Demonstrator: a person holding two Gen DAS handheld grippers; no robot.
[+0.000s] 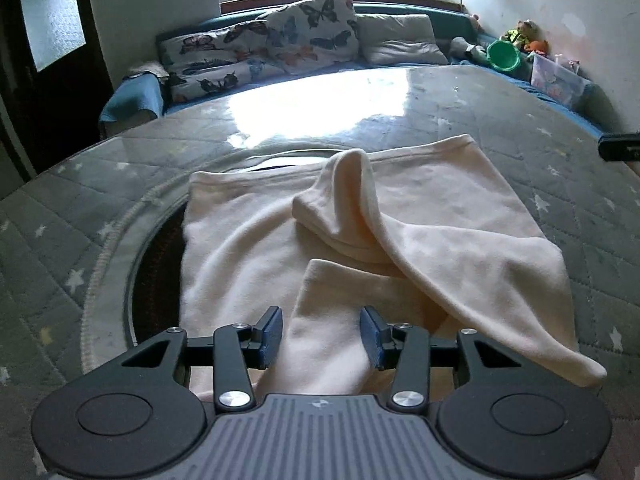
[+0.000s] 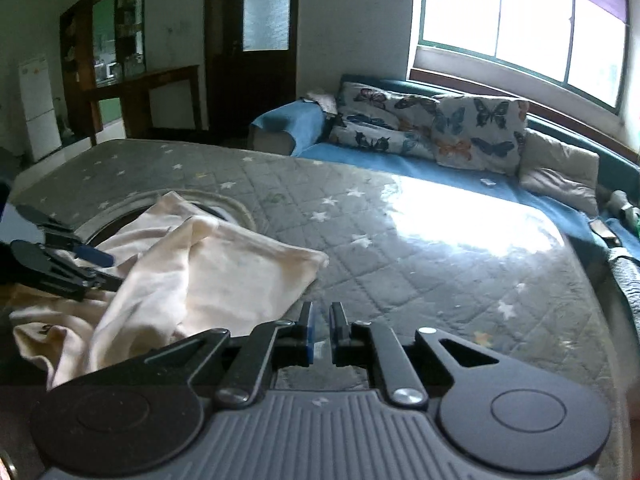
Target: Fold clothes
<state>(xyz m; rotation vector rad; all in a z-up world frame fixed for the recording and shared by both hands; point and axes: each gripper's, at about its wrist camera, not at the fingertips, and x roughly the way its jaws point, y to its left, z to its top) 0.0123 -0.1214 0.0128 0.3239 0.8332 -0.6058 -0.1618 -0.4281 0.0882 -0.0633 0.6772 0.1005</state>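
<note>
A cream-coloured soft knit garment [image 1: 360, 240] lies spread and partly folded on a grey quilted surface with white stars [image 1: 500, 112], one long sleeve draped diagonally over the body toward the right near edge. Its left side covers part of a round opening in the quilted cover, edged with pale rope trim [image 1: 104, 256]. A narrow folded strip of the cloth runs toward the camera, passing between the blue pads of the left tool [image 1: 320, 338], whose jaws stand wide apart around it without pressing on it. In the right wrist view the same garment [image 2: 208, 272] sits at the left, with the left tool [image 2: 86, 264] reaching onto it from the side. The right tool [image 2: 321, 334] hovers over bare quilting just beside the garment's near right edge; its jaws are nearly together, a thin gap between them, gripping nothing. Beyond the surface stands a blue sofa [image 2: 360, 160] carrying butterfly-print cushions [image 2: 476, 132] and a plain beige pillow [image 2: 560, 168], under a bright green-framed window [image 2: 520, 24].
</note>
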